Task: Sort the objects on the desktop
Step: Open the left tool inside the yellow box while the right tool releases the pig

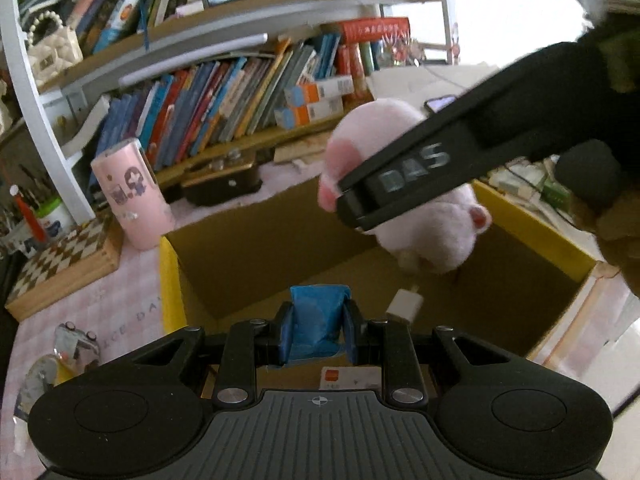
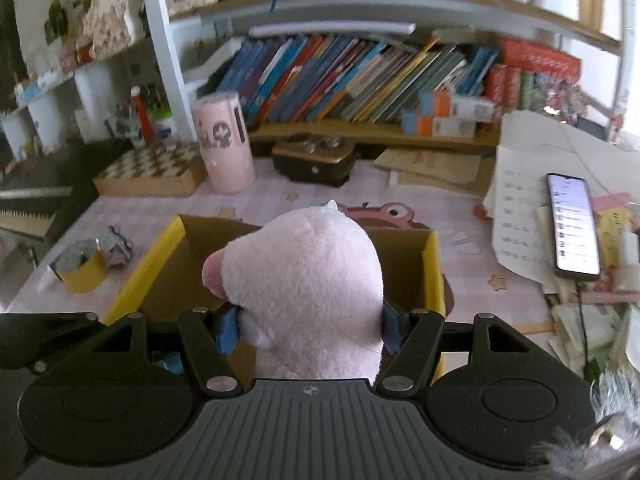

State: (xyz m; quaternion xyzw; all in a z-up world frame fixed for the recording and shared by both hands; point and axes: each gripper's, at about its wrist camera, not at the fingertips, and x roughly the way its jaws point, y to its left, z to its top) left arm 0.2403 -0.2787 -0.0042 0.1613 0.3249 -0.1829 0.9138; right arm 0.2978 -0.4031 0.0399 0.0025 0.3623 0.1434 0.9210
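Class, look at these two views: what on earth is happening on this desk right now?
A person is tidying a cluttered desk with handheld tongs. The right tongs are shut on a pink plush toy, holding it over an open cardboard box with yellow edges. The left tongs grip a small blue packet above the same box. A white charger plug already lies inside. A pink tumbler and phone remain out on the desk.

Plush toy (image 2: 308, 280) hides box (image 2: 160, 272) interior; book (image 2: 320, 76) titles blurred.
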